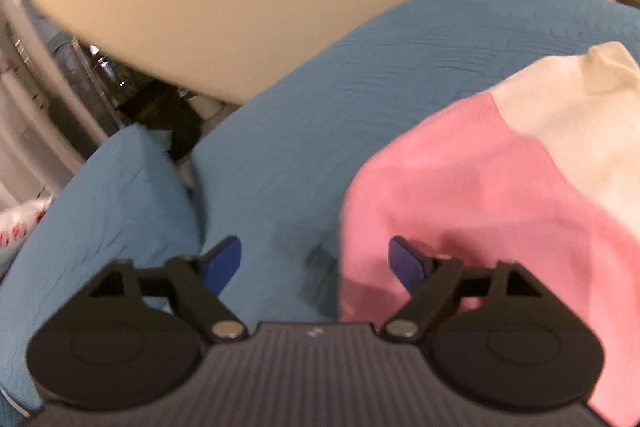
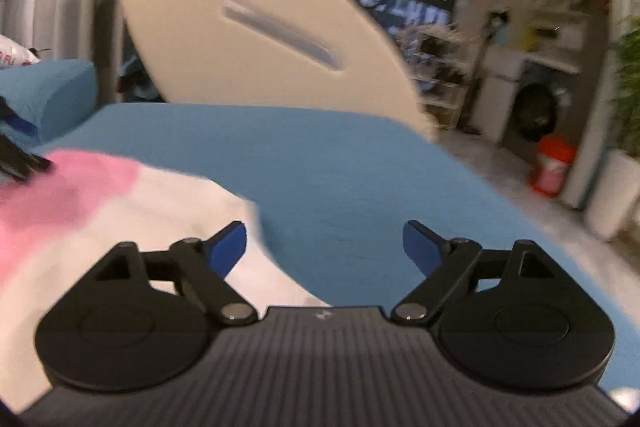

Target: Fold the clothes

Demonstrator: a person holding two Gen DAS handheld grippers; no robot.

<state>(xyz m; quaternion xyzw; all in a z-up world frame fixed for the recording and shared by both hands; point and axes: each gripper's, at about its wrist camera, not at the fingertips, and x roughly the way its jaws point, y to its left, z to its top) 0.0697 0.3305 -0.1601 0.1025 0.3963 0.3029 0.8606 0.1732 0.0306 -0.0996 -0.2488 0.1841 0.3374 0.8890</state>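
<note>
Beside the sweater's (image 1: 480,179) edge, seemingly bare bedspread (image 1: 304,115).

Pink-and-cream garment (image 1: 500,167); blue quilted cover (image 1: 312,107); beige headboard (image 1: 192,7).

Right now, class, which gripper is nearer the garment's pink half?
Left. The left gripper is open at the pink half's edge; the right gripper is open over its cream end.

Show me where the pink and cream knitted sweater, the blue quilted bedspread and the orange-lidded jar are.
pink and cream knitted sweater (image 1: 480,163), left wrist view, pink part.
blue quilted bedspread (image 2: 320,163), right wrist view, bare middle.
orange-lidded jar (image 2: 554,167), right wrist view, its body.
</note>
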